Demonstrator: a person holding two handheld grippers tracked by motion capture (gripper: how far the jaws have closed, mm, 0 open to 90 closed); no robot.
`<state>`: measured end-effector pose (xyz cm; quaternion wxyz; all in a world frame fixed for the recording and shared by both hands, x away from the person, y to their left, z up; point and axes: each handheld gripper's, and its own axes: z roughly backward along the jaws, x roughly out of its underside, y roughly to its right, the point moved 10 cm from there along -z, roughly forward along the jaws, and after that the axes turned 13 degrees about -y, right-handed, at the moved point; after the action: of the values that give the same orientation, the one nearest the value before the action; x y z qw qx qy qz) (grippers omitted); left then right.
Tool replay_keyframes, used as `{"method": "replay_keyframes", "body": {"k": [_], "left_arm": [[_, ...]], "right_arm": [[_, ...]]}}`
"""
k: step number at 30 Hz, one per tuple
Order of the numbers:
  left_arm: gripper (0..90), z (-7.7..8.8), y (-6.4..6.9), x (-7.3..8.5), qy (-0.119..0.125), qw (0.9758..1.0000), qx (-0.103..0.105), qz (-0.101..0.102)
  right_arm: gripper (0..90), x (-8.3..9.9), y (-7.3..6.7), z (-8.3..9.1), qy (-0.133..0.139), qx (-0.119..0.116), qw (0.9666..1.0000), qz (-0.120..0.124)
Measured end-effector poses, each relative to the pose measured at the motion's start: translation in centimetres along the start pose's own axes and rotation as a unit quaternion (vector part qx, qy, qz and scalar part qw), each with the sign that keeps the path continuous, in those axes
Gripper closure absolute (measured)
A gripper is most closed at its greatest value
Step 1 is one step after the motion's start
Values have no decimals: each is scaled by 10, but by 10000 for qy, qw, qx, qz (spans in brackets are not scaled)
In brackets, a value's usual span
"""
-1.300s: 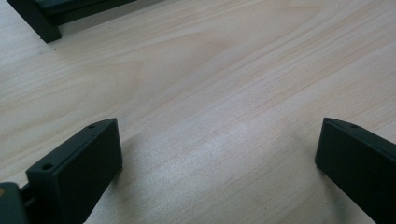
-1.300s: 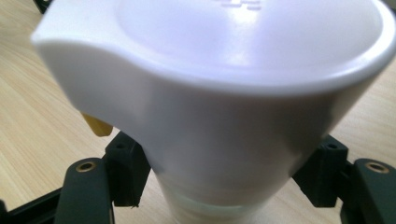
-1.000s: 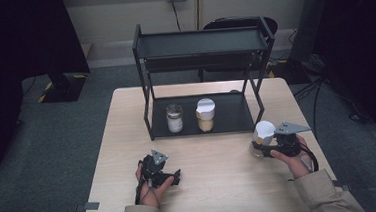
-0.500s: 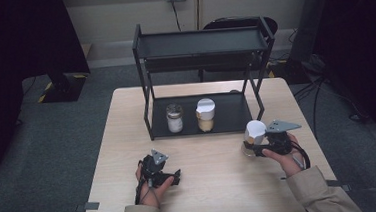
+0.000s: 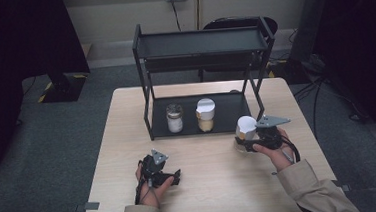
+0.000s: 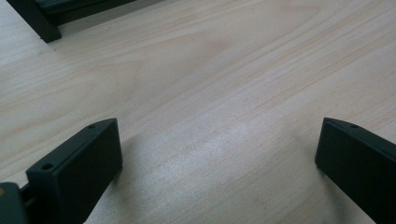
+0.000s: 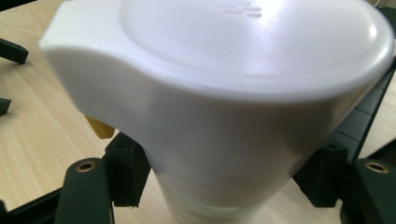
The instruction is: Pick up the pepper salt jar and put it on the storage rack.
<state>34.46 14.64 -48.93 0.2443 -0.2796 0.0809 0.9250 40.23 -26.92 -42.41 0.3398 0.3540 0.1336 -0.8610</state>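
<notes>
Right claw (image 5: 243,143) clamped on white-lidded jar (image 5: 246,130), jar upright, near right front corner of black rack (image 5: 200,60), above counter (image 5: 207,195). In right gripper view, jar's white lid (image 7: 243,60) close up, jaws pressing both sides of body below. Left claw (image 5: 173,176) apart, nothing between, low over bare counter near front edge. Two other jars on rack's lower shelf: clear jar (image 5: 175,118), white-lidded tan jar (image 5: 205,115), side by side.

A pale wooden bench (image 5: 128,140) is seen from above on grey carpet. A black two-tier metal rack (image 5: 199,42) stands at the bench's far edge. Two jars are set on the rack's lower shelf: a clear silver-lidded jar (image 5: 175,119) and, just beside it, a white-lidded jar (image 5: 205,116). A dark chair (image 5: 235,23) is placed behind the rack.
</notes>
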Motion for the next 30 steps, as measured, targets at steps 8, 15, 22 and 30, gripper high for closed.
{"method": "replay_keyframes", "body": {"k": [8, 15, 22, 30], "left_arm": [[1, 0, 0, 0, 1, 10000, 0, 1], [1, 0, 0, 0, 0, 10000, 0, -1], [1, 0, 0, 0, -1, 10000, 0, -1], [1, 0, 0, 0, 0, 10000, 0, 0]], "right_arm": [[305, -14, -4, -5, -29, 112, 9999, 119], [305, -24, -4, -8, -18, 140, 9999, 42], [305, -31, -1, -13, -31, 204, 9998, -32], [305, -40, 0, -19, -35, 238, 9997, -14]]}}
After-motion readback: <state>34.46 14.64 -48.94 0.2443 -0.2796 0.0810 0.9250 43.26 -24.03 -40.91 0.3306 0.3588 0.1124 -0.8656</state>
